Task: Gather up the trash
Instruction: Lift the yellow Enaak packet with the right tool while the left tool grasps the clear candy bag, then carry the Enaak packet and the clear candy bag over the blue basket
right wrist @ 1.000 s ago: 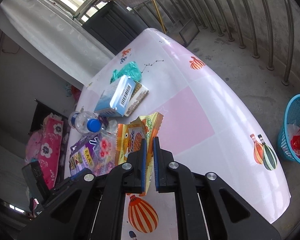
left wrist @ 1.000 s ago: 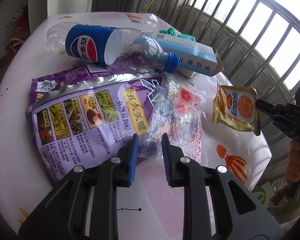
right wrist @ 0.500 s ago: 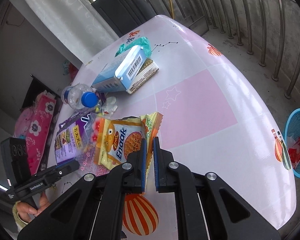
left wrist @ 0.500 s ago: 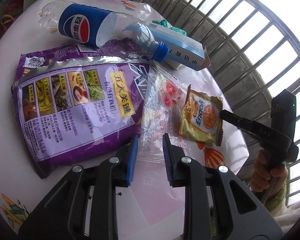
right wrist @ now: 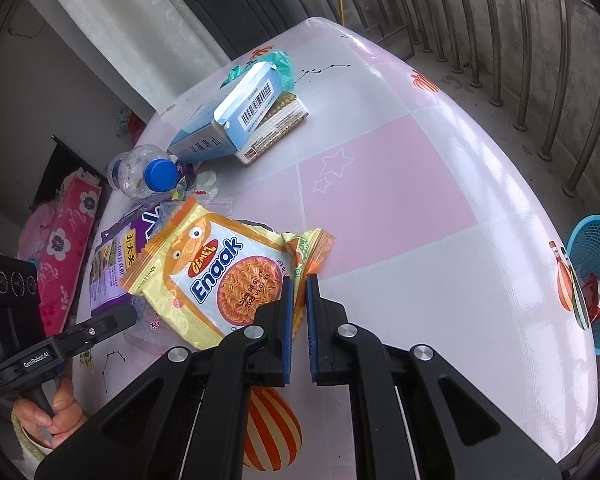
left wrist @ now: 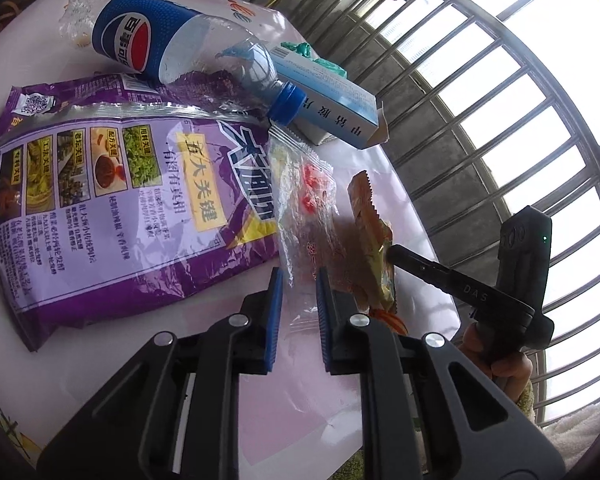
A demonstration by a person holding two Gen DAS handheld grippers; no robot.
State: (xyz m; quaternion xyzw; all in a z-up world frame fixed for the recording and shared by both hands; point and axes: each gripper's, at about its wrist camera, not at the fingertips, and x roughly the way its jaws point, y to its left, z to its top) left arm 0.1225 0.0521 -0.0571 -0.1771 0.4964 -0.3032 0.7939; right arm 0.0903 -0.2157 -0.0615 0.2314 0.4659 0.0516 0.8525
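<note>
Our left gripper (left wrist: pixel 298 280) jaws narrowly apart over the clear bag (left wrist: pixel 304 216), purple bag (left wrist: pixel 112 200) and bottle (left wrist: pixel 172 52) crowding left, our right gripper (right wrist: pixel 296 292) pinching the snack packet (right wrist: pixel 228 276), blue basket (right wrist: pixel 596 272) far right off the table (right wrist: pixel 440 208)

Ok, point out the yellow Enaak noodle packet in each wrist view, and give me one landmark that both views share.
Left wrist view: the yellow Enaak packet is right of centre, seen edge-on, pinched by the right gripper, beside the clear plastic bag.
Right wrist view: the packet is at centre-left, face-on, its right edge clamped in the right gripper.
Shared landmark: the bottle's blue cap, next to the light blue box.
</note>
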